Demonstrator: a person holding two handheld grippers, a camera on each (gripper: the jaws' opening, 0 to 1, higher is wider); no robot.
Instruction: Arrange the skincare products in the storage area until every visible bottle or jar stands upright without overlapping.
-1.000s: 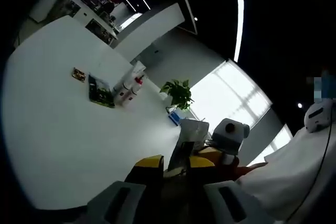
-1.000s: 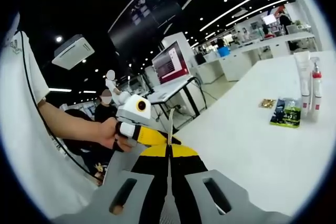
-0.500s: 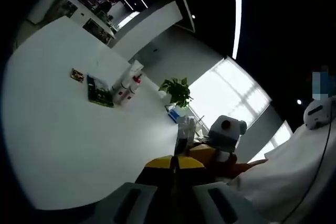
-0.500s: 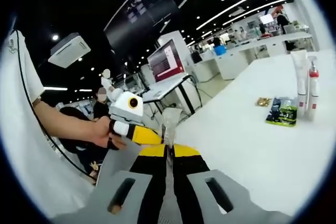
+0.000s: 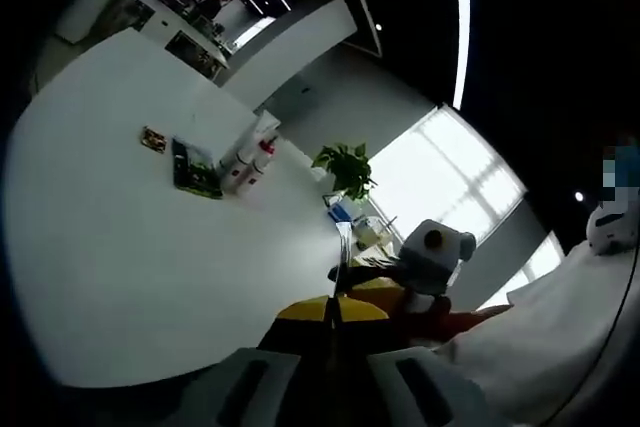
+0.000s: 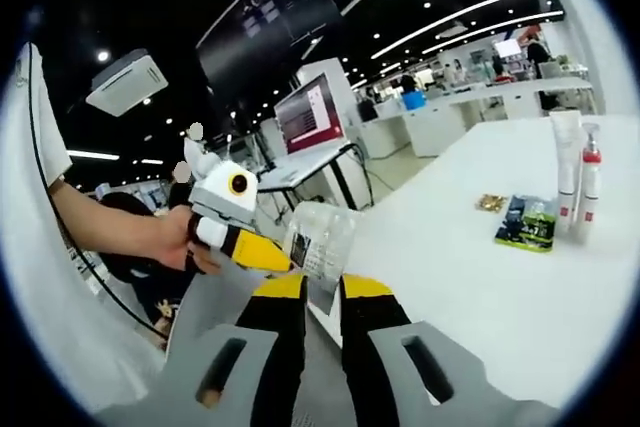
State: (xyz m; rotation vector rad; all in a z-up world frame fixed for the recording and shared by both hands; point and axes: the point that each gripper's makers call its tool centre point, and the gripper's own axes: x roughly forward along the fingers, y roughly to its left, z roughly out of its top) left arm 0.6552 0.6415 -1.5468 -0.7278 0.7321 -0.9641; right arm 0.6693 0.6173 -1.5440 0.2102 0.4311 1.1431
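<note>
On the white table [image 5: 120, 257] stand a white tube [image 5: 258, 137] and a bottle with a red pump [image 5: 262, 155], with a flat green-and-black packet [image 5: 195, 169] and a small brown item [image 5: 152, 139] beside them. The right gripper view has the same tube [image 6: 567, 172], bottle [image 6: 587, 187], packet [image 6: 526, 222] and small item [image 6: 490, 203] far off on the table [image 6: 480, 287]. My left gripper [image 5: 335, 309] is shut on a thin clear plastic packet [image 5: 342, 242], held in the air off the table's edge. My right gripper [image 6: 320, 292] stands open just below that clear packet [image 6: 320, 239]. The left gripper [image 6: 288, 262] comes in from the left.
A potted plant [image 5: 345, 172] and a blue item [image 5: 340, 212] sit at the table's far end. Beyond the table edge stand a desk with a monitor [image 6: 315, 117] and more desks. A person's hand [image 6: 175, 242] holds the left gripper. The right gripper [image 5: 352, 269] hovers close.
The left gripper, open a second ago, has shut on the clear packet. The right gripper, shut on it before, has now opened and let it go.
</note>
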